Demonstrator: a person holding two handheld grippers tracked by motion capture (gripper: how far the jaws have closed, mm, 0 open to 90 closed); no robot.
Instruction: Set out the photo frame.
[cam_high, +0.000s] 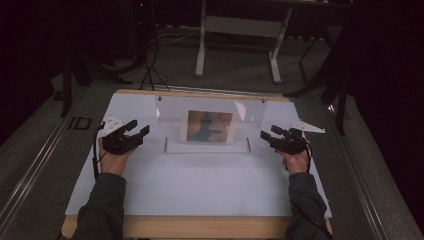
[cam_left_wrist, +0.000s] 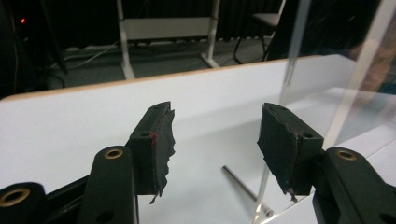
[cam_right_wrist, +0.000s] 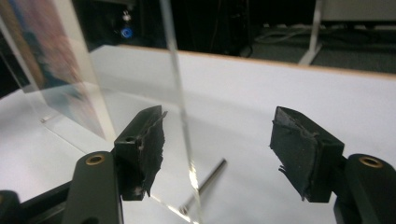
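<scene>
A clear acrylic panel (cam_high: 172, 112) stands upright at the middle of the white table (cam_high: 200, 185), with a colourful picture (cam_high: 210, 126) held in its centre. Thin metal pins (cam_high: 165, 144) brace its foot at both ends. My left gripper (cam_high: 139, 126) is open just left of the panel. In the left gripper view its jaws (cam_left_wrist: 217, 140) are spread, with the panel's edge (cam_left_wrist: 289, 70) and a pin (cam_left_wrist: 245, 189) between them. My right gripper (cam_high: 269, 132) is open at the panel's right end. In the right gripper view (cam_right_wrist: 219, 135) the panel edge (cam_right_wrist: 180, 93) and a pin (cam_right_wrist: 205, 182) lie between its jaws.
The table's wooden rim (cam_high: 200, 227) runs along the near side. Behind the table stand the white legs of another desk (cam_high: 200, 45), with cables (cam_high: 150, 65) on the grey floor. Dark curtains close off both sides.
</scene>
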